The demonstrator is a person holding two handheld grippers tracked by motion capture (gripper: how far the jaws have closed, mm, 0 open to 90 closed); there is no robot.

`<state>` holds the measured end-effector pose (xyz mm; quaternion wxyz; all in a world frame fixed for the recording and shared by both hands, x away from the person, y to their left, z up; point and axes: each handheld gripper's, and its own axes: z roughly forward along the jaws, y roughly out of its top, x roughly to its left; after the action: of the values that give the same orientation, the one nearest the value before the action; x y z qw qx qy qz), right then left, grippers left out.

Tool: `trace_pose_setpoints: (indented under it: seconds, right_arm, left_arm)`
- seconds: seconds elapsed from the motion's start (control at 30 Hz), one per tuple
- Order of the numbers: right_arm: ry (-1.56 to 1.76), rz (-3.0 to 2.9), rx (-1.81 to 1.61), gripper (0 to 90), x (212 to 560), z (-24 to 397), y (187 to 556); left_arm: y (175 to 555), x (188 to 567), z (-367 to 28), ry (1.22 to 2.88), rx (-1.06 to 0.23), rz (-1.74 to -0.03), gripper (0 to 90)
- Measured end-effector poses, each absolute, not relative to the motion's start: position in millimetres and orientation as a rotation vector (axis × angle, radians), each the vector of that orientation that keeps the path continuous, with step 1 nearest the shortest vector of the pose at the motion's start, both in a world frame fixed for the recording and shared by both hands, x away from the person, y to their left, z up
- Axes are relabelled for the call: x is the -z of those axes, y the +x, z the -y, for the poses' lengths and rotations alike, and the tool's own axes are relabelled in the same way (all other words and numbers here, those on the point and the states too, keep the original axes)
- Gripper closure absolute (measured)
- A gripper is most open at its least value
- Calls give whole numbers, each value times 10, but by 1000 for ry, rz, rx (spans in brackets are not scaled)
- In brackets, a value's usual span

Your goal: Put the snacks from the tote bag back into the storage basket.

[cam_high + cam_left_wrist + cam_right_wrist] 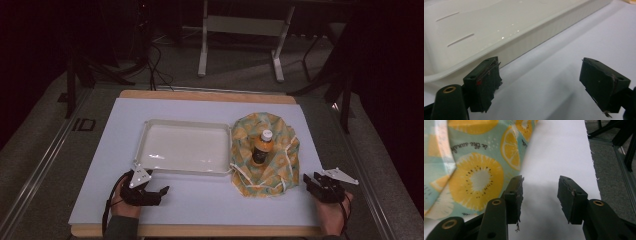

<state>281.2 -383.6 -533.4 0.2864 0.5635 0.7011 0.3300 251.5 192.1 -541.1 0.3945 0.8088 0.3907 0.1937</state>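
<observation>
Orange drink bottle point(262, 147) stands on fruit-print cloth point(265, 155) beside empty white tray point(150, 131); left gripper point(150, 192) and right gripper point(312, 182) both wide open, nothing begun.

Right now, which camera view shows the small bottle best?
The high view: the bottle stands upright on the fruit-print cloth, white cap and orange body visible. The right gripper view shows the cloth's print beside that gripper's fingers, the left gripper view the white tray.

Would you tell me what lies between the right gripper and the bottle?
The fruit-print cloth under the bottle, then bare sheet before the right gripper, in the high view.
</observation>
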Motion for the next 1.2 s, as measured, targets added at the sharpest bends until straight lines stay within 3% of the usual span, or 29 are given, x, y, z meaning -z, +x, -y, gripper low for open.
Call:
trace_pose_setpoints:
  seconds: [0.37,1.2]
  right_arm:
    - [1494,-1865,-884,542,5326,3826,2791]
    - [1393,-1954,-889,638,5090,3714,2728]
  left_arm:
    - [2513,5413,-1908,2069,-495,-976,164]
    - [2493,5413,-1892,2068,-520,-968,155]
